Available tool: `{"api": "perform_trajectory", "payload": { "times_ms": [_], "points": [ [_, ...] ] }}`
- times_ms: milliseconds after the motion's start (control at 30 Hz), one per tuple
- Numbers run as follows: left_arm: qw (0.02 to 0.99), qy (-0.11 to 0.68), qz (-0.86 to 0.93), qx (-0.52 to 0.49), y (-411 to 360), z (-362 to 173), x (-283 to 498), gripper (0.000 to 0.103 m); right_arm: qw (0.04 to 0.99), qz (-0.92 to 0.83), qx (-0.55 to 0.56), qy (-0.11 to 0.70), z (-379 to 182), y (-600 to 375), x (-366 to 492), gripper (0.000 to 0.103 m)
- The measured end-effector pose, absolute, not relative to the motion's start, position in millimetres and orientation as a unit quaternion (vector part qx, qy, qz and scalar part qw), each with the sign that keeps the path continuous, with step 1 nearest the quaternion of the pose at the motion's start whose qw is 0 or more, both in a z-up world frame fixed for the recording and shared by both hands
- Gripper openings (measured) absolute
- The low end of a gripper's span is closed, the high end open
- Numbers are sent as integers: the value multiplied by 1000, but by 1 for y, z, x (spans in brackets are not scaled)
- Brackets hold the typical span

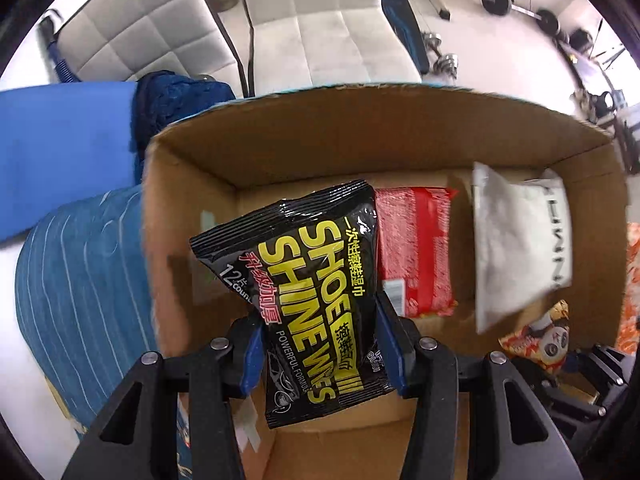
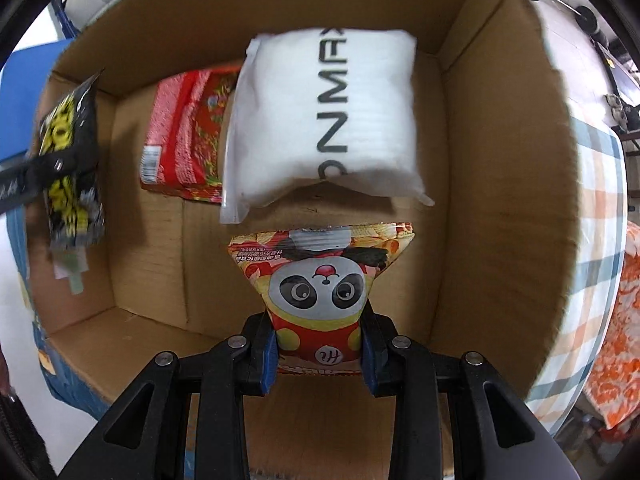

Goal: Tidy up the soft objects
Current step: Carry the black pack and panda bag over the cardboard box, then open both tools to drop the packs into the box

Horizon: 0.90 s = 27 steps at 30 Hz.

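My left gripper (image 1: 320,340) is shut on a black shoe-shine wipes pack (image 1: 308,280) and hangs over the left part of an open cardboard box (image 1: 360,128). My right gripper (image 2: 320,350) is shut on a snack bag with a panda face (image 2: 320,280), held low inside the same box (image 2: 500,160). On the box floor lie a red packet (image 1: 416,252) and a white pouch with black letters (image 1: 516,240). In the right wrist view the red packet (image 2: 180,136) lies partly under the white pouch (image 2: 328,120), and the wipes pack (image 2: 72,168) hangs at the left.
Blue striped cloth (image 1: 80,288) and a blue mat (image 1: 60,152) lie left of the box. White padded chairs (image 1: 328,28) stand behind it. Checked cloth (image 2: 592,240) and an orange patterned cloth (image 2: 616,340) lie to the right. Barbell weights (image 1: 516,4) rest on the floor beyond.
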<state>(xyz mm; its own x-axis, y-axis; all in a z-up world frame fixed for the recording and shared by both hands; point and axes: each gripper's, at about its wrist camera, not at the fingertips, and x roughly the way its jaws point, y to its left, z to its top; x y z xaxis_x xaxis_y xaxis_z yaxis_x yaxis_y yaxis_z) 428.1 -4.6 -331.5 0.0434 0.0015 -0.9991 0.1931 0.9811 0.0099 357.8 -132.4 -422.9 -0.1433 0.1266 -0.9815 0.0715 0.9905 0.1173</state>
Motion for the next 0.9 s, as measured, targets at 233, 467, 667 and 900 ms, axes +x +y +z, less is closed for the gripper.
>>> {"api": "perform_trajectory", "payload": {
  "times_ms": [233,467,667,900],
  "points": [
    [688,713,-59,119,-13,-370,450,47,640,29,38,767,-443,-124,363,35],
    [679,723,-60,114,-19,-388,450,50,636,34,38,770,-447,-122,356,35],
    [666,737,-57,102,-16,-389,452,51,630,33,42,774,-447,-124,376,40],
    [664,742,-67,64,-4,-368,450,56,646,30,44,762,-423,-126,380,59]
  ]
}}
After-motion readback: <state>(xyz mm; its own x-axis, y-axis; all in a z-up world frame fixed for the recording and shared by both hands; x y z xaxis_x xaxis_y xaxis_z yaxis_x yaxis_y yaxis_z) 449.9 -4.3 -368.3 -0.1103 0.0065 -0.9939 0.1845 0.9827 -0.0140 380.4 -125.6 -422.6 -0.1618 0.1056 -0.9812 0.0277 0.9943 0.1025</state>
